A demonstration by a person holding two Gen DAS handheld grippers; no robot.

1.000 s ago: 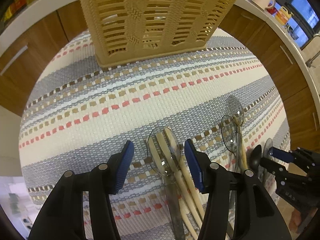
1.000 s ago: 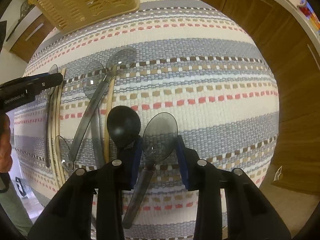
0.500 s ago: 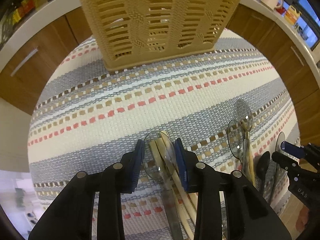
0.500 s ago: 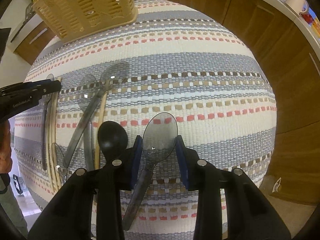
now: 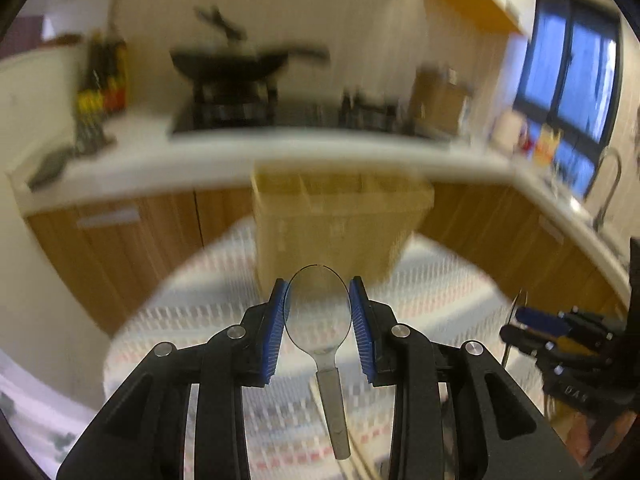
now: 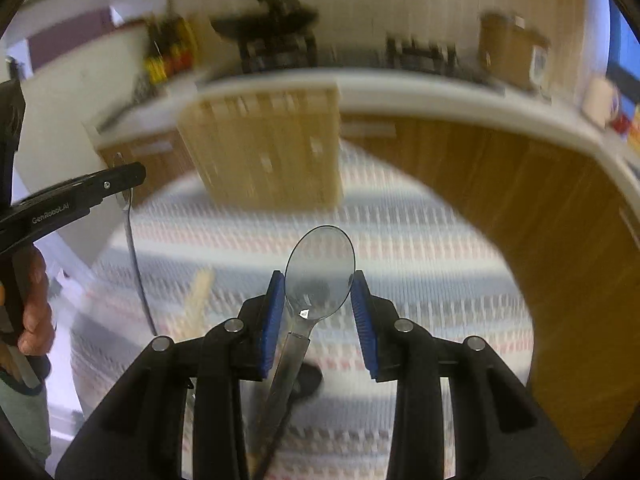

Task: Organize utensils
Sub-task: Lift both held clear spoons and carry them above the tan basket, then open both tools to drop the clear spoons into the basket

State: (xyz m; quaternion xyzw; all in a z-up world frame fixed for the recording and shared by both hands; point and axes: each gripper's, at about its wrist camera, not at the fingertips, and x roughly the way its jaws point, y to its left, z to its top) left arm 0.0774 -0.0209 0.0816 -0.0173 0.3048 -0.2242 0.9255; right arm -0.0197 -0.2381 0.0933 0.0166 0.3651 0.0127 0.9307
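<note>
Both clear spoons (image 5: 318, 312) (image 6: 320, 268) now lifted off the striped mat (image 6: 420, 248)

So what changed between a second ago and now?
The left gripper closed on a clear spoon and lifted it off the striped mat. The right gripper lifted its clear spoon too. The basket stayed on the mat.

Motion blur smears both fisheye views: the basket (image 5: 340, 220), striped cloth (image 6: 420, 264) and stove (image 5: 232, 96) are streaked, while the nearby jaws stay sharp. Soft, even indoor light; a window (image 5: 568, 76) shows blue. Edges bend and darken.
</note>
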